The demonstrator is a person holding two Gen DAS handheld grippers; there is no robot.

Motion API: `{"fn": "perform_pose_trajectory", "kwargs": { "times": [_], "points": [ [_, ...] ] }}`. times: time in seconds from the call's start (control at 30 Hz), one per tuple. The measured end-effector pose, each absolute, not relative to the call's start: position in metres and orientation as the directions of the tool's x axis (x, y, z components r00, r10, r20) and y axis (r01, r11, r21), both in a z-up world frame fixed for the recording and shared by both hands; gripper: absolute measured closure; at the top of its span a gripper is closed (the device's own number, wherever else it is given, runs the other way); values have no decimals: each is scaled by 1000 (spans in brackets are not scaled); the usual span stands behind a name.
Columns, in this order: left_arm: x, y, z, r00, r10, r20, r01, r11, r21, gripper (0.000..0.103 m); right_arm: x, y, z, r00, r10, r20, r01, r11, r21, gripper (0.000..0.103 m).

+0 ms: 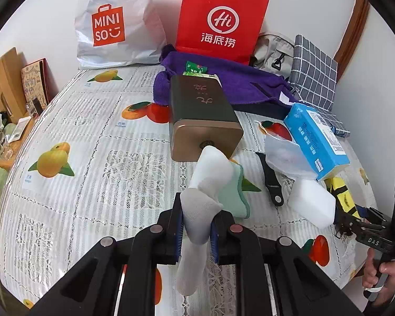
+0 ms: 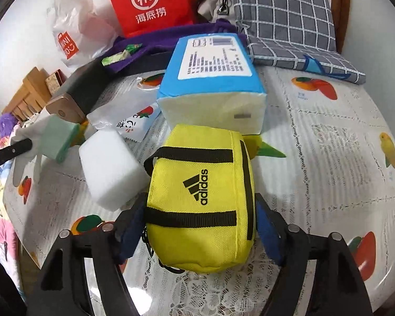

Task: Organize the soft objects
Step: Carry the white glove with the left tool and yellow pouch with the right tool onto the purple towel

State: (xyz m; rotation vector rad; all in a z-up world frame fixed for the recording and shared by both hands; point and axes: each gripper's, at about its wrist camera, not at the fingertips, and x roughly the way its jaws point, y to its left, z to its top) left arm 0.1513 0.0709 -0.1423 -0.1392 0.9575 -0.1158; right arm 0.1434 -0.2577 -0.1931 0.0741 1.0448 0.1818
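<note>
Socks [image 1: 197, 210], white and grey with a mint-green cuff, hang pinched between the nearly closed jaws of the left gripper [image 1: 196, 230], lifted above a table [image 1: 92, 137] covered in a fruit-print cloth. Just beyond the gripper's tips lies a dark tin [image 1: 202, 115] with a gold end. Further ahead is a purple towel [image 1: 223, 79], then a red paper bag [image 1: 221, 18] and a white plastic bag [image 1: 113, 21] against the wall.

The right gripper [image 2: 200, 226] stands wide, its blue pads on either side of a yellow pouch [image 2: 200, 197] that rests on the table; whether the pads press on it I cannot tell. Touching the pouch's far end is a blue tissue pack [image 2: 210, 79]. To the gripper's left, just beside the pouch, sits a white foam block [image 2: 110, 166]. Ahead and right lies a grey checked cushion [image 2: 284, 18].
</note>
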Motion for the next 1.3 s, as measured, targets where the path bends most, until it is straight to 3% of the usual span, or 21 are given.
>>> {"fn": "perform_pose_trajectory", "kwargs": {
  "times": [0.9,1.3],
  "points": [
    [155,70,-63,681,-199,-705,77,977,-201,87,146,-259,-76,662,269,-700,-170,963,209,35],
    [182,67,-39,704,-196,-683,90,978,-188,87,173,-245,-52,686,288,-668,-200,958,207,35]
  ]
}}
